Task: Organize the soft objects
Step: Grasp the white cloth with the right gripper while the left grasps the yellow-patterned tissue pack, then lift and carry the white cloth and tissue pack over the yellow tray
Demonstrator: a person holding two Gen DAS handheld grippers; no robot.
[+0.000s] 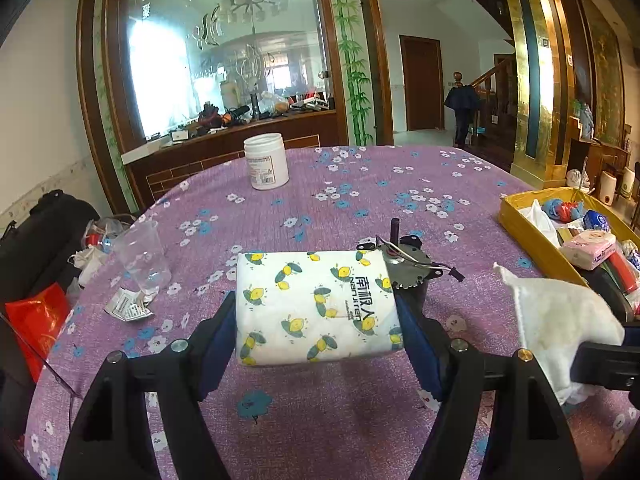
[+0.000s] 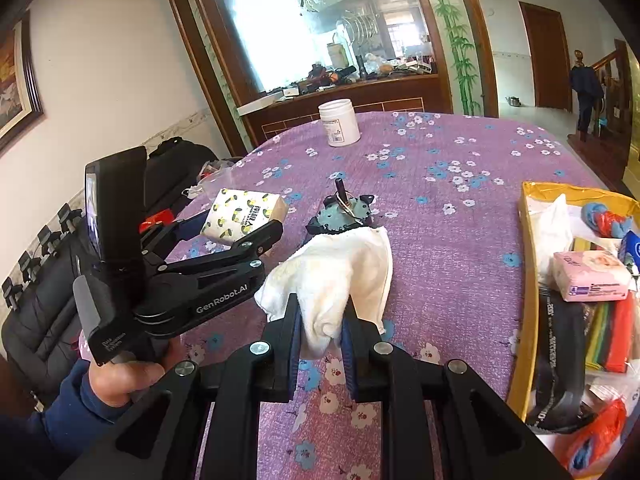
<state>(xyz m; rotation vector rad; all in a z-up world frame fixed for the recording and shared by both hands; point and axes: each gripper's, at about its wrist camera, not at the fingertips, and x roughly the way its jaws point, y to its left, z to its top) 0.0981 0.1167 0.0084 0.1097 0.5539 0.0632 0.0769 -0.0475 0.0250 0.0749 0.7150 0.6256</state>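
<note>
Left tongs [image 1: 316,320]: clamped across the short ends of a soft white tissue pack printed with yellow lemons [image 1: 314,306], blue pads pressing both sides, pack lifted off the counter.
Right tongs [image 2: 320,330]: clenched tight on a bunched fold of a white fluffy cloth [image 2: 336,276]; the rest of the cloth droops forward, away from the camera.
Tissue pack position: squarely between the left pads, level, logo side up.
Cloth position: hanging from the right tongs, its far edge draped just in front of a small grey metal motor with wires [image 2: 346,214].
Yellow cardboard box [image 1: 532,240]: at the right of the purple flowered counter [image 1: 360,200], already crowded with a pink tissue pack [image 2: 590,276] and other soft things.
Step in hand, judged: carrying both items right, to the box.
Doing it well: keep both grips firm, lift the cloth clear of the motor so it does not snag, bring one item in at a time, and release only over a free gap in the box.
Far objects: a white plastic jar [image 1: 266,162] far off and a clear plastic cup [image 1: 140,256] at the left, both well apart from the route.
</note>
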